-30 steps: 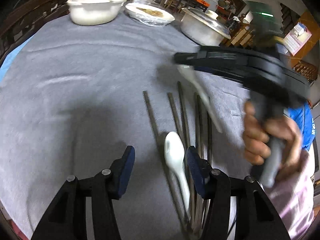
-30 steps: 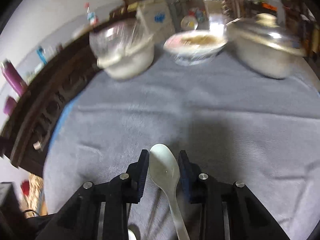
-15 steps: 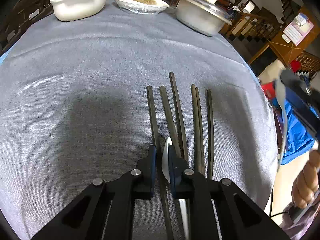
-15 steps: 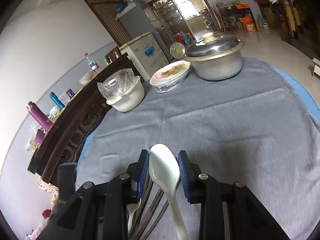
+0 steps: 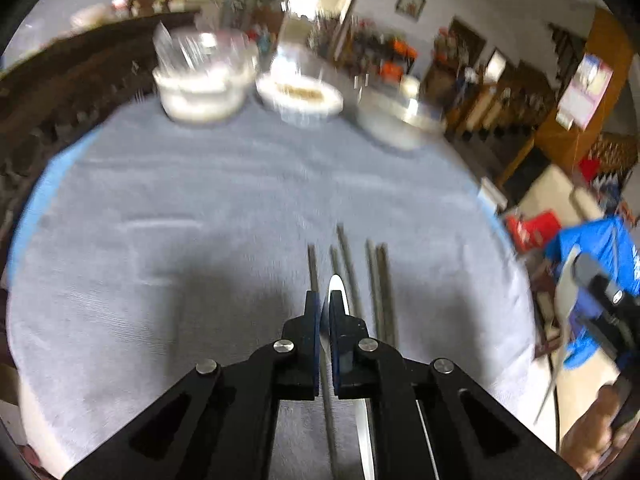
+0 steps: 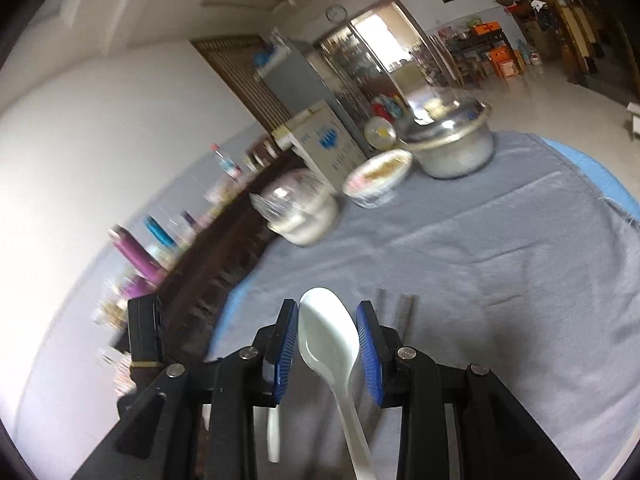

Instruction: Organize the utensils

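Observation:
My left gripper (image 5: 325, 305) is shut on a white ceramic spoon (image 5: 335, 286), held edge-on and lifted above the grey cloth. Several dark chopsticks (image 5: 380, 280) lie side by side on the cloth just beyond it. My right gripper (image 6: 328, 322) is shut on a second white spoon (image 6: 326, 332), bowl forward, raised over the table's near edge. The left gripper (image 6: 144, 332) shows at the lower left of the right wrist view, and the right gripper (image 5: 600, 292) at the right edge of the left wrist view.
At the far side of the round table with the grey cloth (image 5: 200, 200) stand a white bowl under plastic wrap (image 5: 204, 88), a wrapped dish of food (image 5: 300, 98) and a lidded metal pot (image 6: 452, 140). A dark wooden cabinet (image 6: 224, 256) runs along the left.
My left gripper closed on the spoon among the chopsticks and lifted it, tilting upward. My right gripper, still holding its spoon, drew back to the right off the table's edge.

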Available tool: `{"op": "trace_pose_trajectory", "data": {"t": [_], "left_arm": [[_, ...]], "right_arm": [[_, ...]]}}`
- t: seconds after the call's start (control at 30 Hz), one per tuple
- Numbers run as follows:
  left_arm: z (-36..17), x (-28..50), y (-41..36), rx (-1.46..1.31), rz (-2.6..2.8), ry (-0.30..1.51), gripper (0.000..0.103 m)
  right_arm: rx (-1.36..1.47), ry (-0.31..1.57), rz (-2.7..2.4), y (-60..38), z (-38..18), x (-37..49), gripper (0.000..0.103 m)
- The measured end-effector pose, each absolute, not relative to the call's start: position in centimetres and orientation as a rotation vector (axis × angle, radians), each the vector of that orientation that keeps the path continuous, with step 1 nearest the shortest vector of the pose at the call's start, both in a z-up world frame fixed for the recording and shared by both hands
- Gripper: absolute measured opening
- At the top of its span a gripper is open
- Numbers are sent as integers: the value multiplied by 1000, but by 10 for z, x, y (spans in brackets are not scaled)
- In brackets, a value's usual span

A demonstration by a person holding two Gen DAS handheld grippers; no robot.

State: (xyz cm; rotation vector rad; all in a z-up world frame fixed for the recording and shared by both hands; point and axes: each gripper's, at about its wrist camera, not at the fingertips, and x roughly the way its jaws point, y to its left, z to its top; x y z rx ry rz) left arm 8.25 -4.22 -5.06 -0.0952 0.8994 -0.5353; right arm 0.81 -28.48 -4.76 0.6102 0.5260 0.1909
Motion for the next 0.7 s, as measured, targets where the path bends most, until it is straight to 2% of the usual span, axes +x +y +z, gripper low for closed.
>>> {"op": "trace_pose_trajectory", "data": {"t": [0.13, 0.37, 0.7], "left_arm": [[-4, 39, -24, -128, -532, 728, 4], [12, -17, -28, -122, -478, 485, 4], [-31, -47, -23, -117, -399, 483, 4]], "right_arm": [[661, 416, 256, -259, -32, -14, 33], [788, 298, 327, -227, -35, -40, 33], [816, 324, 260, -211, -70, -58, 33]]}}
